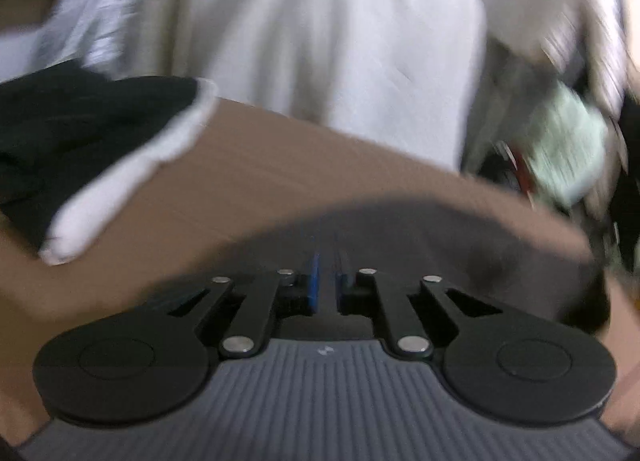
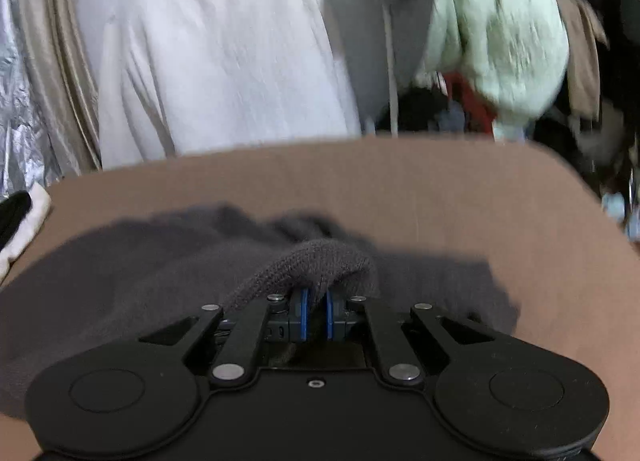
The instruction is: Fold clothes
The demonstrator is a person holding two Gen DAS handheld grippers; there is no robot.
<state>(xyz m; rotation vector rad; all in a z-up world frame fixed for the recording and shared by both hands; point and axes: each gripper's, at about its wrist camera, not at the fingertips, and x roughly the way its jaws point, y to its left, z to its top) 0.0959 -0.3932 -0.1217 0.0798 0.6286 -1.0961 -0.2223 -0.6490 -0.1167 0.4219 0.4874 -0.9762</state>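
A dark grey knit garment [image 2: 140, 261] lies spread on the brown table [image 2: 440, 189]. My right gripper [image 2: 316, 313] is shut on a raised fold of its knit edge, the fabric bunched over the blue pads. In the left wrist view the same grey garment [image 1: 400, 229] lies just ahead of my left gripper [image 1: 328, 273]. The left gripper's blue pads stand a narrow gap apart, and I see no cloth pressed between them. The picture is blurred.
A black garment with a white border [image 1: 80, 141] lies on the table's left side, its edge also visible as a black and white corner [image 2: 20, 217]. Behind the table hang a white garment [image 2: 224, 53], a mint green one [image 2: 500, 53], beige cloth and silver foil.
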